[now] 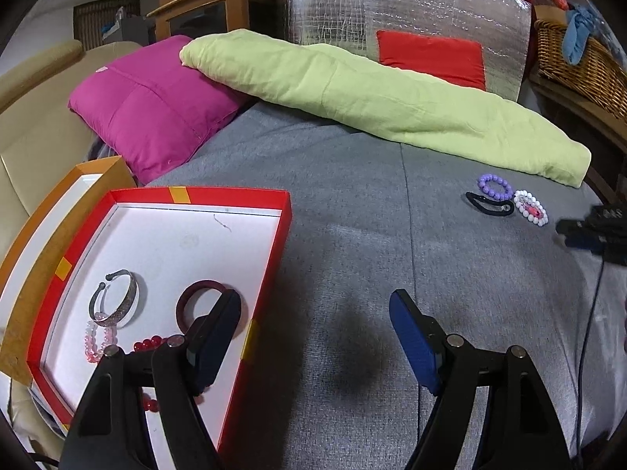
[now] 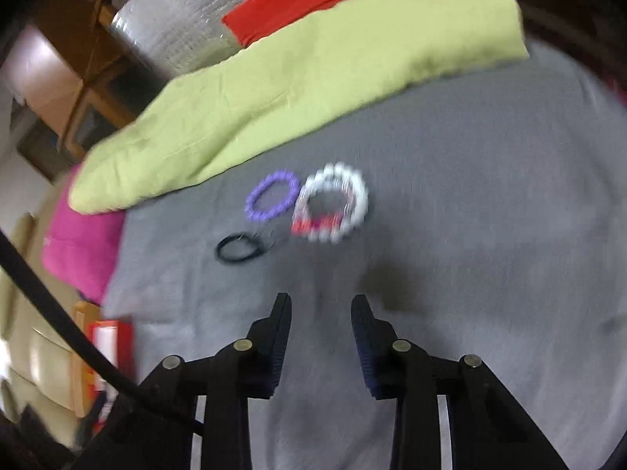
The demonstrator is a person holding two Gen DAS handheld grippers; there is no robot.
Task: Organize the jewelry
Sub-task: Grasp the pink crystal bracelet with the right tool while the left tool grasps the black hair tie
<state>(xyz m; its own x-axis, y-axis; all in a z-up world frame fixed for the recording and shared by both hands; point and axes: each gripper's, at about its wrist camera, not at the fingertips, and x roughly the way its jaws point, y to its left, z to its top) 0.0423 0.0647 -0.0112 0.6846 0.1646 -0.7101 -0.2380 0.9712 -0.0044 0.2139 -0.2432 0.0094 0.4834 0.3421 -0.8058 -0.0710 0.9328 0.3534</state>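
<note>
Three pieces, a purple bead bracelet [image 2: 271, 201], a white bead bracelet [image 2: 333, 203] and a black band [image 2: 239, 250], lie touching on the bed at twelve o'clock of our right tool [image 2: 321, 305], jaws apart and empty, so we risk snagging two together.

words: none to read | numbers: none | labels or brands: none | signs: none | red box [image 1: 282, 211]: only plain yellow patches, no letters | right wrist view: too blurry to read anything
</note>
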